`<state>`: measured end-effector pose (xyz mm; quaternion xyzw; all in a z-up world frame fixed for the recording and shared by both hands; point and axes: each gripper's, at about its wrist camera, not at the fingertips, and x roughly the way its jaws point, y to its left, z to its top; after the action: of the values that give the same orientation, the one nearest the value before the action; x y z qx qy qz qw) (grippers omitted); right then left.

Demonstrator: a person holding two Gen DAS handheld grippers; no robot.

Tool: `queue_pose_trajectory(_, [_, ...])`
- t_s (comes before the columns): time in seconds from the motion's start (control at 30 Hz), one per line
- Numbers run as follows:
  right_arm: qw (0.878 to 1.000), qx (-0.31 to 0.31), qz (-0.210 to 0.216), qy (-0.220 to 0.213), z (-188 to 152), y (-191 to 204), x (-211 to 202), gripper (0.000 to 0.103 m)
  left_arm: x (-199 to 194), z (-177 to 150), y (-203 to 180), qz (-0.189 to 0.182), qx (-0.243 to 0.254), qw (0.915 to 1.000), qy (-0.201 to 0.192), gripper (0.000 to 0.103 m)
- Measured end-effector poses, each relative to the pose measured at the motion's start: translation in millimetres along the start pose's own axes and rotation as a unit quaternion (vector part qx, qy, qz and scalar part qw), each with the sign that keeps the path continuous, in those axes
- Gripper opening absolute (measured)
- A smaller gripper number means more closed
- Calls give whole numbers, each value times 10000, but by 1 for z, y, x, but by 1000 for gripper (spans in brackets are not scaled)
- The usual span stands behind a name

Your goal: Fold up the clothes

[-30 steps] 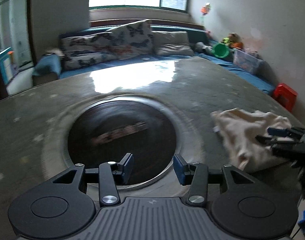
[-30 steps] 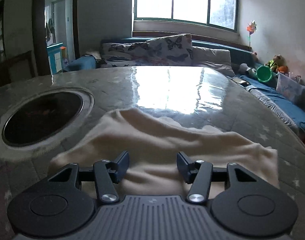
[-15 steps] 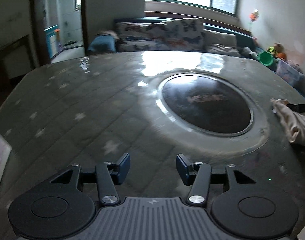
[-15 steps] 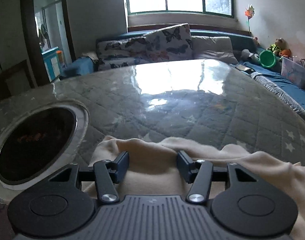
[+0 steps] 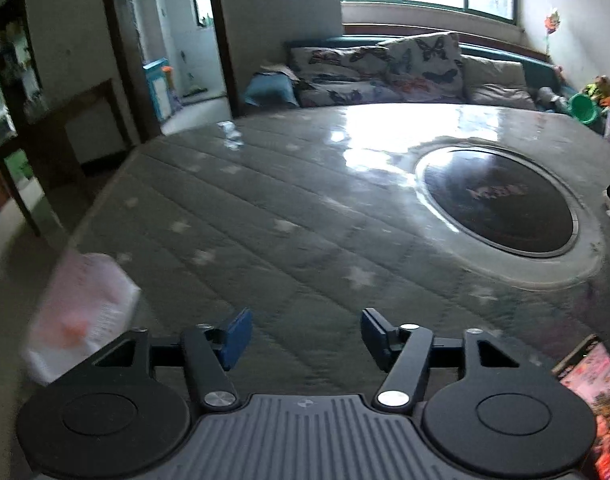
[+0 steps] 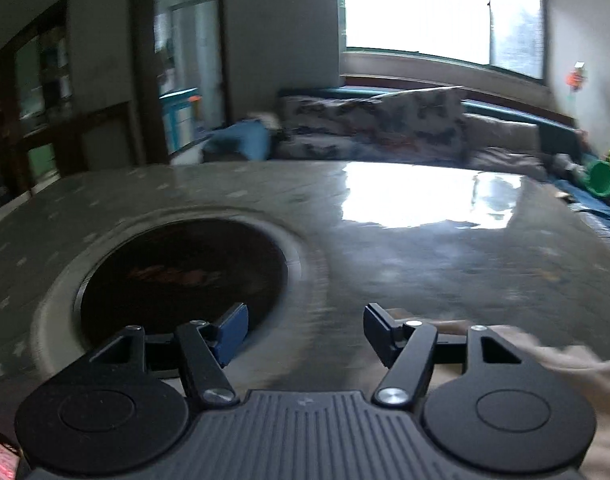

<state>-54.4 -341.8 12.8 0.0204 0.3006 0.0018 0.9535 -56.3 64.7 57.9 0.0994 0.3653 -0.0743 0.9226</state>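
Grey quilted table (image 6: 425, 264); cream garment (image 6: 577, 364) just right of empty, spread right tongs (image 6: 305, 330)

Empty left tool (image 5: 305, 336) over quilted table (image 5: 265, 216)

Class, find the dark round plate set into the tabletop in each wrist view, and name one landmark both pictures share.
Left wrist view: the dark round plate lies at the right, beyond the open left gripper.
Right wrist view: it lies left of centre, just past the open right gripper.
Shared landmark: the butterfly-print cushion under the window.
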Motion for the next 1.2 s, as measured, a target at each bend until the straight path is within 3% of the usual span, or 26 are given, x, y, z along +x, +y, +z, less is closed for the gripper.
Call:
queue_pose_trajectory(0.07, [9998,-54,163,81,-2,15,9,67,2,0,-1,69,4,10000,21,68])
queue_pose_trajectory(0.37, [9980,-301,442,326,-8,56,37,72,48,-4,-30,-312,-391,9986,161,71])
queue_pose_trajectory(0.57, [9972,-390,504,393,-7,65,48,77,71,4,-46,-171,-549,9983,-87,84])
queue_pose_trajectory(0.87, [9950,-556,636,524,-3,77,61,92,90,8,-48,17,-782,9967,-218,103])
queue_pose_trajectory(1.0, [9942,-614,638,604,-2,81,65,101,94,9,-49,80,-834,9961,-280,103])
queue_pose_trajectory(1.2, [9932,-686,681,652,-3,85,69,103,98,11,-51,144,-888,9955,-314,103])
